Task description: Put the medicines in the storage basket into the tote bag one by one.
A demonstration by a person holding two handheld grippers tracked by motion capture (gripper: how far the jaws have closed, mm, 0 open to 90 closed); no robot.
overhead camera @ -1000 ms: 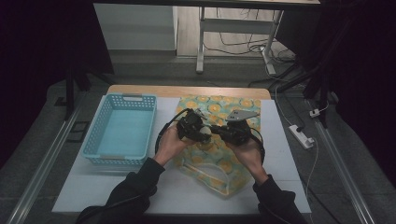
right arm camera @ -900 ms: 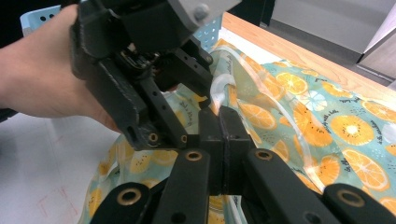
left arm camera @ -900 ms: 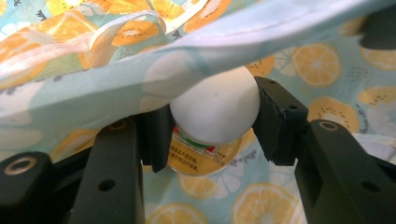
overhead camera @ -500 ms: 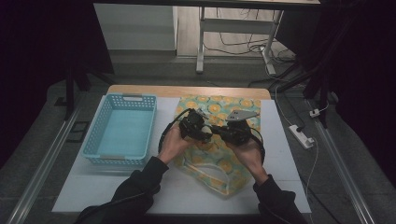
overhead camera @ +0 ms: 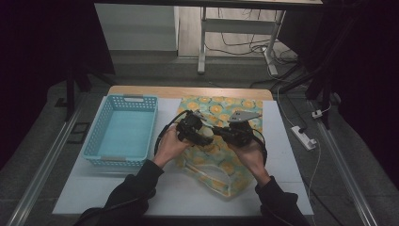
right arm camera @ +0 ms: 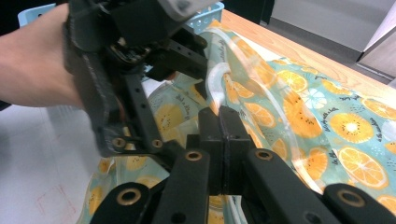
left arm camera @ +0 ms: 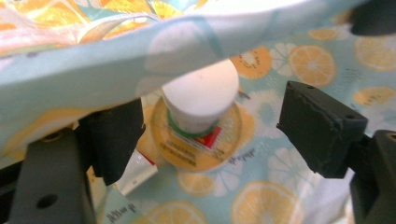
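A teal bag printed with orange slices (overhead camera: 221, 162) lies on the white table, its clear handle (overhead camera: 207, 173) toward me. Both grippers meet over its mouth. My right gripper (overhead camera: 220, 133) (right arm camera: 219, 116) is shut on the bag's upper edge and holds it raised. My left gripper (overhead camera: 200, 136) (left arm camera: 215, 130) is open and reaches in under the lifted fabric. Between its jaws, a little farther in, lies a bottle with a white cap (left arm camera: 201, 95), a green ring and a yellow label, resting on the bag's inner fabric (left arm camera: 299, 60).
A light blue plastic basket (overhead camera: 96, 136) stands on the table's left half, with nothing in it. A white power strip (overhead camera: 303, 137) lies on the floor to the right. A strip of wood (overhead camera: 188, 92) runs along the table's far edge.
Almost nothing; the left hand has edged slightly to the right, toward the bag's mouth. The right gripper keeps its hold.
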